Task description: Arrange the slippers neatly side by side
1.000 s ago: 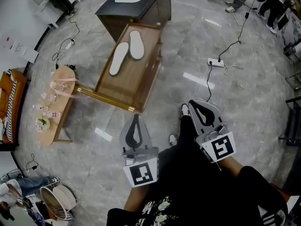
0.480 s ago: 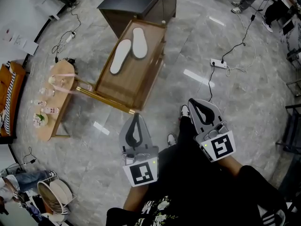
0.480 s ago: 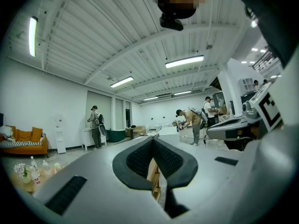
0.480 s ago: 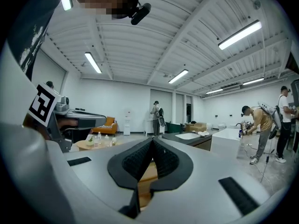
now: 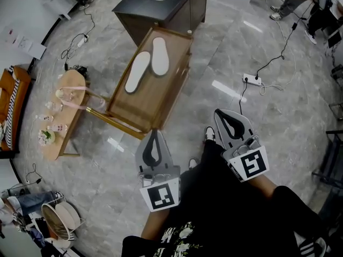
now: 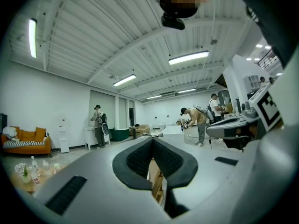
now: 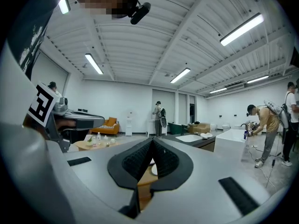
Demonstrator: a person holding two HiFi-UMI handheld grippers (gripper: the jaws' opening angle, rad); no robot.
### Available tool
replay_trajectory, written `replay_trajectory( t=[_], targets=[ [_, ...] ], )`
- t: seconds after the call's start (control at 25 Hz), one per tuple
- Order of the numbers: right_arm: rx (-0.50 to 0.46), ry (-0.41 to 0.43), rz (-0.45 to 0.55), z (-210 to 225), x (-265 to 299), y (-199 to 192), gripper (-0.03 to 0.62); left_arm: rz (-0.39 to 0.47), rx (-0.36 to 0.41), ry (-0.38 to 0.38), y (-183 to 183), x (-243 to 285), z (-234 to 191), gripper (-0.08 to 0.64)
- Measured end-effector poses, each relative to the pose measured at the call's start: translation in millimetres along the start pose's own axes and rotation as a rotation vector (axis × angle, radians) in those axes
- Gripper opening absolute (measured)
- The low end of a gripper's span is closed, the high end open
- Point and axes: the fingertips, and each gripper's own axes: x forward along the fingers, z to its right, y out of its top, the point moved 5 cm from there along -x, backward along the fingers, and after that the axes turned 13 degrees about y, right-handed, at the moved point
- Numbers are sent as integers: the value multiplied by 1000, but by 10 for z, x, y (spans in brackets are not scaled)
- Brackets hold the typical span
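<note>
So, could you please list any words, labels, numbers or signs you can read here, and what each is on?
No readable text anywhere.
Cubes on the left gripper and right gripper: black-and-white square markers, patterns only, no letters.
Bottles on the small table: red labels, too small to read.
Sheets at the head view's upper left: too small to read.
</note>
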Motion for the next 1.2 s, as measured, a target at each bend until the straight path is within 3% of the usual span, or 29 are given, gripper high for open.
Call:
replay_trajectory(
  t=[0.16,0.4,0.68,0.92,1.2],
  targets=[
    [-5,19,17,295,140,58,-2,2,31,23,37,217,108,2],
    [-27,73,12,770,274,71,-2,12,18,76,144,539,353,2],
    [-22,196,-8,1061,431,-50,-2,3,22,159,155,741,594,2],
    [-2,273,7,1130,664,-61,-2,-15,24,228,117,823,600,2],
    [15,324,-14,1121,829,-117,-2,-46,33,258,65,927,532,2]
  ],
)
